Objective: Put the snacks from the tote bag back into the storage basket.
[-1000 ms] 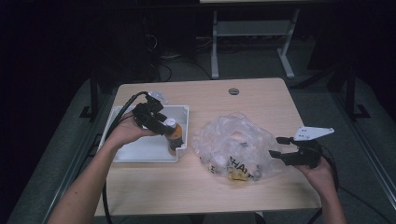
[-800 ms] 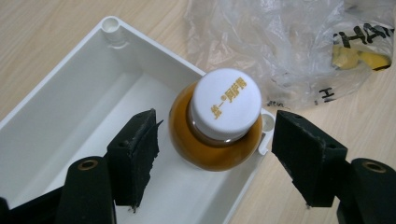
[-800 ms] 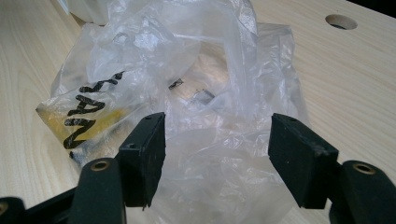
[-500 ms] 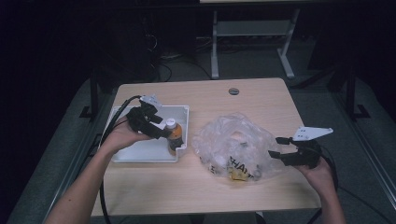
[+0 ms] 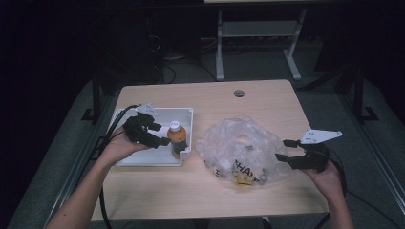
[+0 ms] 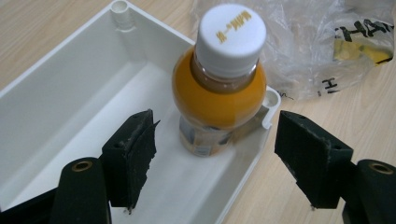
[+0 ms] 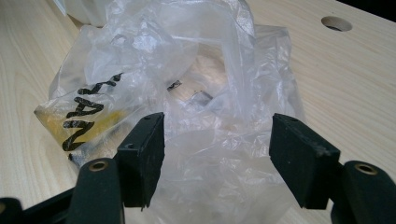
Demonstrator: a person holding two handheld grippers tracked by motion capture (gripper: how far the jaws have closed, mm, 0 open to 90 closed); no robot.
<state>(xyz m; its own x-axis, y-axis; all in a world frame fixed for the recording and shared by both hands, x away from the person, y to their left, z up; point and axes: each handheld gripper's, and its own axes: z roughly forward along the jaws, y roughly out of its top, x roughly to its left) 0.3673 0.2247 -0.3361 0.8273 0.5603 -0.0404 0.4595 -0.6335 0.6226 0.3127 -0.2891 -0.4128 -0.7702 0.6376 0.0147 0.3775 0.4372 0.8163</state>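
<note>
Left claw point(image 6: 215, 154) backed off, jaws just opened, round orange bottle point(image 6: 219, 88) in glossy white tray point(image 6: 70, 88), right claw point(image 7: 217, 154) apart before crinkled clear bag point(image 7: 187, 70)

I see an orange bottle point(image 6: 219, 93) with a white cap point(image 6: 230, 35) bearing gold lettering, in a white tray point(image 6: 60, 121). The bag point(image 7: 196, 93) is clear plastic with black lettering and a yellow patch. The worktop point(image 5: 267, 95) is pale wood grain.
</note>
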